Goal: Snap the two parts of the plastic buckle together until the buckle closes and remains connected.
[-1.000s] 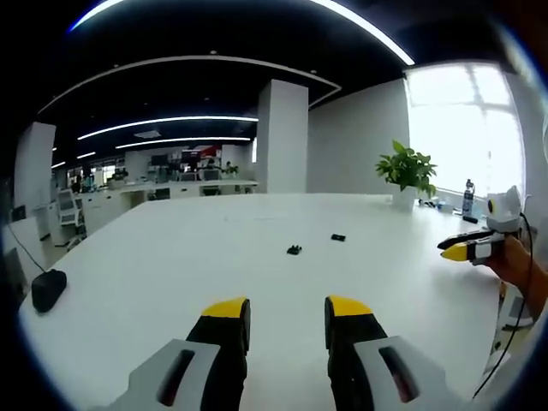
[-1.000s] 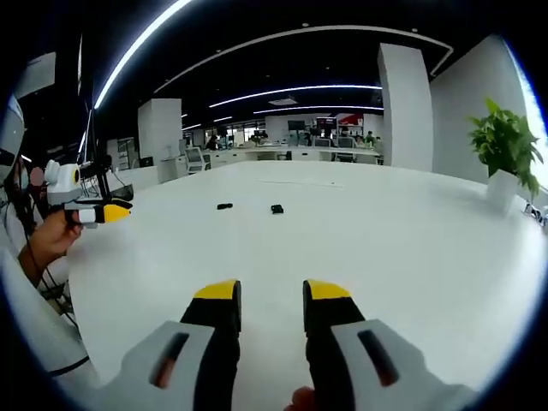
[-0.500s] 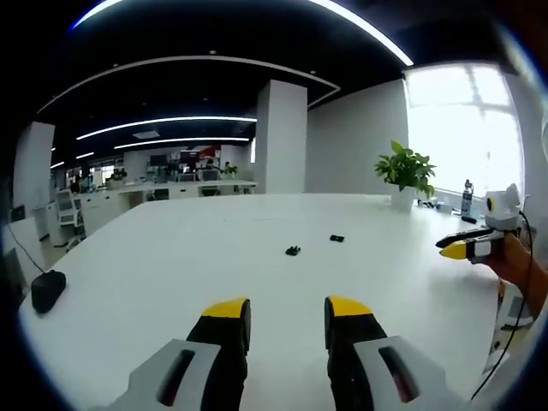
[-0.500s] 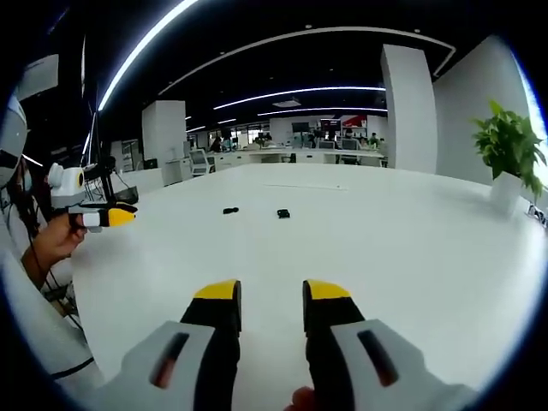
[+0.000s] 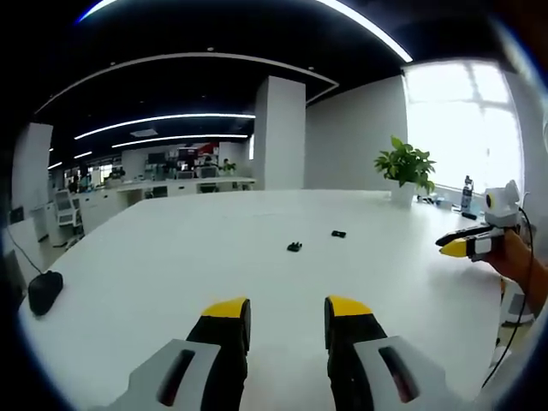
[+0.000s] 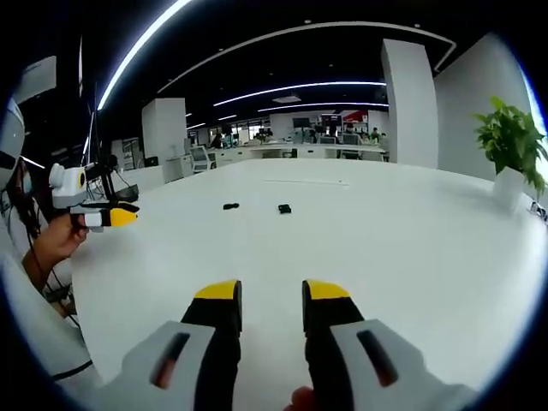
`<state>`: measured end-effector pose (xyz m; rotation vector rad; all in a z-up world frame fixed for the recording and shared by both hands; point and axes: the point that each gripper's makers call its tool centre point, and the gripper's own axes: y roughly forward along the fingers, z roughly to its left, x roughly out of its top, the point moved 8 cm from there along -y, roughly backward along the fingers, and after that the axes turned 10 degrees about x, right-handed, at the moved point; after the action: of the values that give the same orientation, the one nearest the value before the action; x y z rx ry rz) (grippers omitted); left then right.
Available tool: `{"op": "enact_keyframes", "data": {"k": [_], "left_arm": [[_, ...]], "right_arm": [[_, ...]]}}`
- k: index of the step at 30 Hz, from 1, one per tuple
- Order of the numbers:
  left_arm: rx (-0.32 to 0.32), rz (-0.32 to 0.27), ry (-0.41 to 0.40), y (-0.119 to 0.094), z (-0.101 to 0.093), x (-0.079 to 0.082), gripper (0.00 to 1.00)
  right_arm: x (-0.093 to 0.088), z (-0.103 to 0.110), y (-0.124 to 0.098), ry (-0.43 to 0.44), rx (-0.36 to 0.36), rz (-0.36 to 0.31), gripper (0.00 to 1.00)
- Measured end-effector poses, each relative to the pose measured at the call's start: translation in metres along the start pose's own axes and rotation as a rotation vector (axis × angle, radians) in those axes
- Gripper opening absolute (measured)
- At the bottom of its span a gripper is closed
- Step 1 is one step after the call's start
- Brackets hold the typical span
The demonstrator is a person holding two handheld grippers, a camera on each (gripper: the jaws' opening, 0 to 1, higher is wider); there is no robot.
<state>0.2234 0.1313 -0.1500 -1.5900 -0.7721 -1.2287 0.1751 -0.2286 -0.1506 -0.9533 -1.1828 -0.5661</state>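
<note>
Grippers (image 5: pixel 286 312) (image 6: pixel 271 295) level (jaws parted); empty

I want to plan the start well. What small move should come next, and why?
Probably bring both open grippers forward over the table toward the two buckle parts. The parts lie apart, far ahead of the left gripper and right gripper, and neither holds anything.

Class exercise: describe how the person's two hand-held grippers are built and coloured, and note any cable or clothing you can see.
Both the left gripper and the right gripper have two blunt black jaws capped with yellow tips, rising from pale grey mounts with dark slots. Seen side-on, the right gripper's jaws taper to a yellow point. A thin dark cable runs down beside the hand. A white sleeve covers the person's arm.
</note>
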Motion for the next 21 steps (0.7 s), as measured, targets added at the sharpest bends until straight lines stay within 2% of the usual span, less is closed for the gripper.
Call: {"op": "enact_keyframes", "data": {"k": [21], "left_arm": [[-0.018, -0.001, 0.019, 0.0076, -0.0021, 0.0051, 0.33]], "right_arm": [[0.0039, -0.0046, 0.0069, -0.012, 0.000, 0.005, 0.27]]}}
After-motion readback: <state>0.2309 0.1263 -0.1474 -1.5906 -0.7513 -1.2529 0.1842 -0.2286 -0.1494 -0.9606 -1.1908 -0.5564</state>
